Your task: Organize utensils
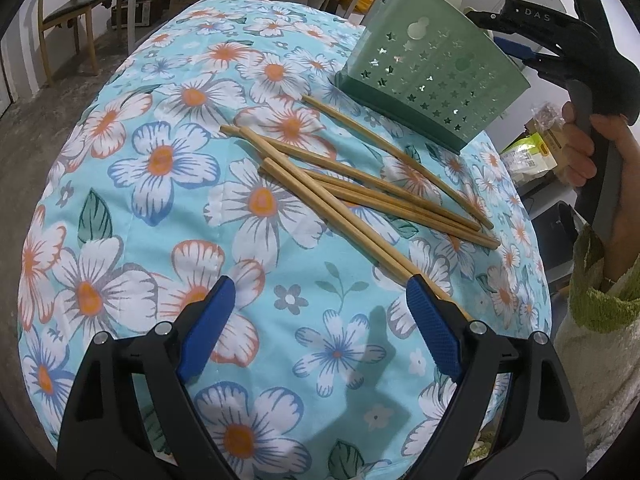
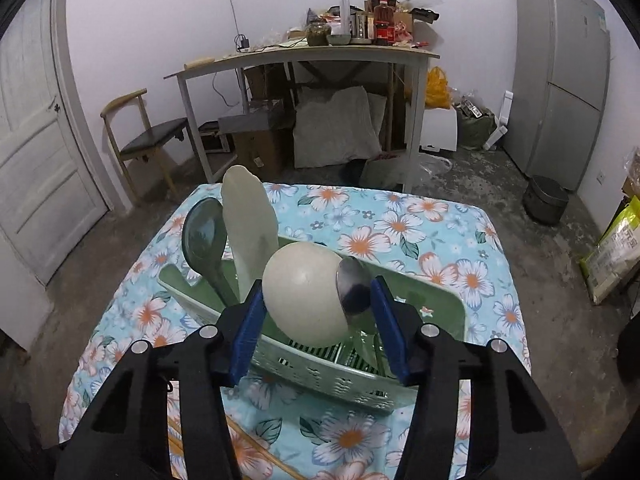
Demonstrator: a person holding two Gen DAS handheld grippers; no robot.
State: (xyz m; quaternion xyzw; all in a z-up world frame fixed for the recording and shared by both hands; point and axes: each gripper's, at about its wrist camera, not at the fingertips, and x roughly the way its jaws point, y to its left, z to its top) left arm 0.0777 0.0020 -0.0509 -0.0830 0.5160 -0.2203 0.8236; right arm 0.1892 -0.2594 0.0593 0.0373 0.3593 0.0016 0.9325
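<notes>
A: Where do the chopsticks (image 1: 360, 188) lie relative to the left gripper (image 1: 320, 320)?

B: They lie loose in a crossed heap on the flowered tablecloth (image 1: 160, 208), ahead of the left gripper and toward its right side. The two longest run down to its right finger (image 1: 430, 320) and pass behind it, so I cannot tell whether they touch it. None lies between the two blue pads.

A: And that gripper's jaws?

B: Spread wide, with only cloth between them. It holds nothing.

A: Where is the green utensil basket (image 1: 432, 80)?

B: Beyond the chopsticks, at the far right of the table in the left wrist view. One chopstick ends just at its base. Behind it the person's right hand (image 1: 580, 152) grips the handle of the other tool.

A: What about the right gripper (image 2: 316, 328)?

B: It sits just above the basket's (image 2: 320, 376) near rim, pointing down into it. Its jaws stand about halfway apart. Between them appear the cream round spoon bowl (image 2: 304, 300) and a metal spoon (image 2: 354, 288), both standing in the basket. The left pad looks close to the cream bowl and the right pad close to the metal spoon, but I cannot tell whether either presses.

A: Anything else in the basket?

B: A dark green ladle (image 2: 202, 236) and a pale flat spatula (image 2: 248, 224), upright at its left end.
</notes>
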